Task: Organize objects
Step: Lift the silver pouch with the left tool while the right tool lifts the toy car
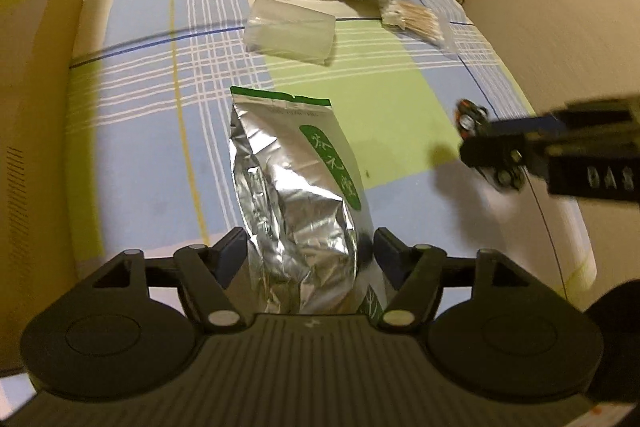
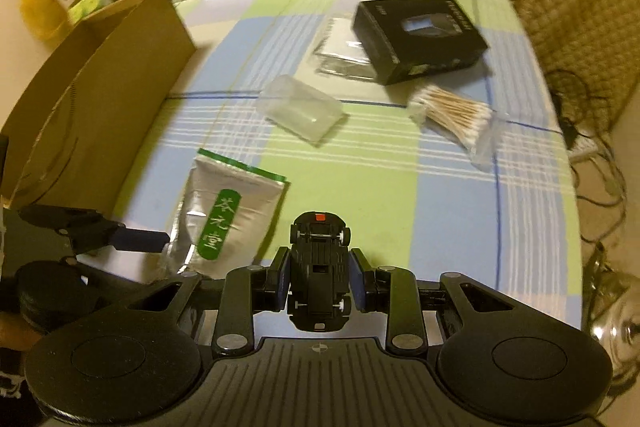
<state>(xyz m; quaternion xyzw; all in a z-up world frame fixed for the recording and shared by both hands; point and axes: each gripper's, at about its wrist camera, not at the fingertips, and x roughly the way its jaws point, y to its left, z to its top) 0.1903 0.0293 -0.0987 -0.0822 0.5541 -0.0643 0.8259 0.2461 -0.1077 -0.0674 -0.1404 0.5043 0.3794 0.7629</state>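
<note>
Silver tea bag (image 1: 296, 211) is flanked by left gripper (image 1: 310, 251), jaws apart, bag pointing straight ahead. Toy car (image 2: 319, 267) is clamped by right gripper (image 2: 320, 277).

The left gripper (image 1: 310, 247) stood with its jaws spread either side of a silver foil pouch (image 1: 296, 195), neither pad visibly pressing it. Ahead lay a clear plastic case (image 1: 290, 35); to the right, the right gripper (image 1: 486, 151) gripped a toy car (image 1: 468, 119).

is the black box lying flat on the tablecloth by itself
No, the black box rests tilted, its near-left edge propped on the clear plastic case, not flat on the tablecloth.
</note>
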